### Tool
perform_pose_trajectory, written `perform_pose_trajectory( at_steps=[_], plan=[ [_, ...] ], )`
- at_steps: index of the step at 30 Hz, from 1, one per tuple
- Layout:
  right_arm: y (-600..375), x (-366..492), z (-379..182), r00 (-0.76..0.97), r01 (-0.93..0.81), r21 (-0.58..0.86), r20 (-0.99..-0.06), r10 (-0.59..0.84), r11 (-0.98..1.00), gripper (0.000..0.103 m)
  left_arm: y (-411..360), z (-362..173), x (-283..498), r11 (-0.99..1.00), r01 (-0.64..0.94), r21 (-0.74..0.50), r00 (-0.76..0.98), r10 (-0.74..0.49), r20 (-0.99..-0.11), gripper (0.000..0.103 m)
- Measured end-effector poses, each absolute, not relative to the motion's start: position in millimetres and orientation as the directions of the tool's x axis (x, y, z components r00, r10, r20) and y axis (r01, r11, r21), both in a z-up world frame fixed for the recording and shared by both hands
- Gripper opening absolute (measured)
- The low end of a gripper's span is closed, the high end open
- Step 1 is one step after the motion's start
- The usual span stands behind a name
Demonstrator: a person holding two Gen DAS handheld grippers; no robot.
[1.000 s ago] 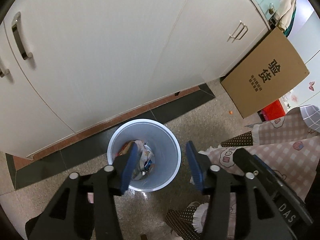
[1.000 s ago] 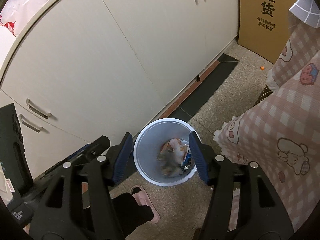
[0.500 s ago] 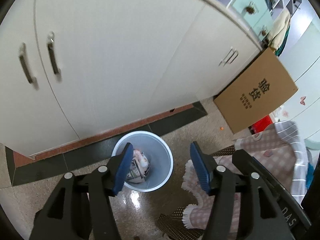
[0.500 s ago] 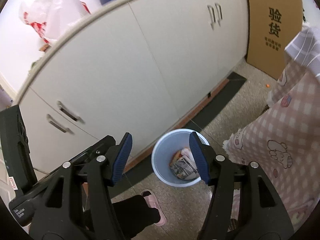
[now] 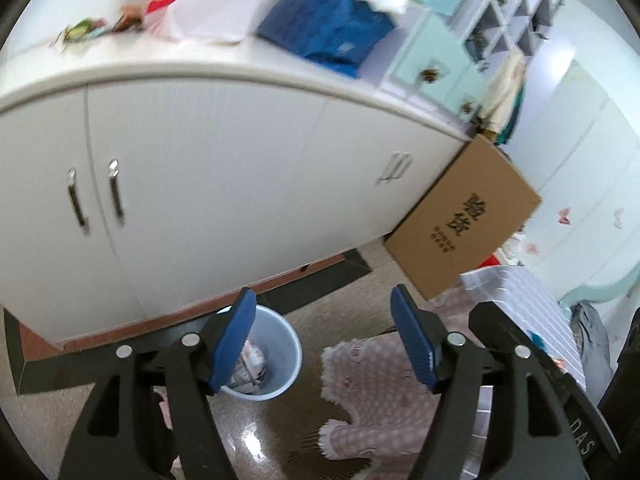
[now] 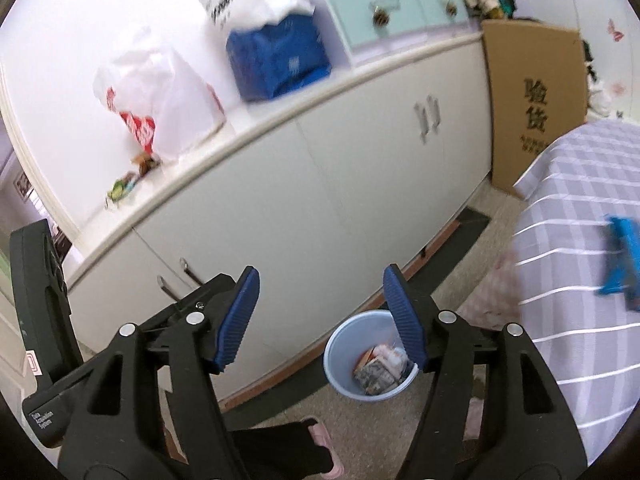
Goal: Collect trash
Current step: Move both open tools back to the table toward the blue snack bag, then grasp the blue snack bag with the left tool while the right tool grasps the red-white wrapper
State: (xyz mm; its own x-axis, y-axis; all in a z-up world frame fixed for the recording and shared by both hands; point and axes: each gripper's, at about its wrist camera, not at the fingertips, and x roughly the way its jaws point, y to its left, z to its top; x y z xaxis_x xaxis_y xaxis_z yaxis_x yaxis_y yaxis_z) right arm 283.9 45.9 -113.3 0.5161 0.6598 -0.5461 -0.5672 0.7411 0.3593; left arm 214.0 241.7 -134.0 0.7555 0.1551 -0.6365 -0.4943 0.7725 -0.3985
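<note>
A light blue trash bin point(image 5: 276, 354) stands on the floor against the white cabinet point(image 5: 224, 184); it also shows in the right wrist view point(image 6: 360, 356). Crumpled wrappers point(image 6: 380, 368) lie inside it. My left gripper point(image 5: 324, 316) is open and empty, high above the bin. My right gripper point(image 6: 320, 300) is open and empty, also well above the bin. Small wrappers point(image 6: 126, 186) lie on the cabinet top; they also show in the left wrist view point(image 5: 100, 26).
On the cabinet top sit a white plastic bag point(image 6: 160, 96) and a blue package point(image 6: 276, 60). A cardboard box point(image 5: 464, 224) leans against the cabinet. A bed with a checked sheet point(image 6: 580, 248) carries a blue object point(image 6: 622, 264). A pink blanket point(image 5: 376, 384) hangs beside the bin.
Both grippers have risen and pulled back from the bin, tilting upward. The bin now looks smaller and the cabinet top has come into view. Both stay open.
</note>
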Motion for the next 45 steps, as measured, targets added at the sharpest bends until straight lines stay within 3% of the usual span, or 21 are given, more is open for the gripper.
perform_pose_trajectory(
  at_steps=[14, 20, 31, 32, 36, 41, 45],
  plan=[
    [-127, 294, -99, 0.731, -0.317, 0.344, -0.505, 0.459, 0.884, 0.071, 81, -106, 281, 0.924, -0.213, -0.317, 0.779, -0.035, -0.626, 0.075],
    [-211, 302, -115, 0.777, -0.145, 0.35, -0.539, 0.326, 0.925, 0.073, 3, -119, 318, 0.965, -0.046, -0.258, 0.74, -0.141, -0.658, 0.076],
    [-267, 334, -147, 0.723, -0.039, 0.382, -0.627, 0.29, 0.923, 0.075, -51, -150, 363, 0.978, 0.038, -0.204, 0.68, -0.175, -0.712, 0.076],
    [-266, 337, -148, 0.716, -0.036, 0.383, -0.634, 0.291, 0.923, 0.075, -53, -152, 366, 0.981, 0.041, -0.191, 0.677, -0.168, -0.717, 0.072],
    [-263, 358, -158, 0.685, -0.023, 0.375, -0.669, 0.288, 0.927, 0.075, -57, -162, 382, 0.983, 0.065, -0.172, 0.629, -0.174, -0.758, 0.033],
    [-253, 382, -162, 0.658, -0.021, 0.37, -0.694, 0.292, 0.929, 0.075, -51, -167, 400, 0.974, 0.071, -0.213, 0.614, -0.211, -0.761, 0.01],
    [-245, 400, -162, 0.658, -0.004, 0.351, -0.704, 0.266, 0.936, 0.076, -44, -166, 407, 0.972, 0.067, -0.225, 0.624, -0.217, -0.751, 0.004]
  ],
)
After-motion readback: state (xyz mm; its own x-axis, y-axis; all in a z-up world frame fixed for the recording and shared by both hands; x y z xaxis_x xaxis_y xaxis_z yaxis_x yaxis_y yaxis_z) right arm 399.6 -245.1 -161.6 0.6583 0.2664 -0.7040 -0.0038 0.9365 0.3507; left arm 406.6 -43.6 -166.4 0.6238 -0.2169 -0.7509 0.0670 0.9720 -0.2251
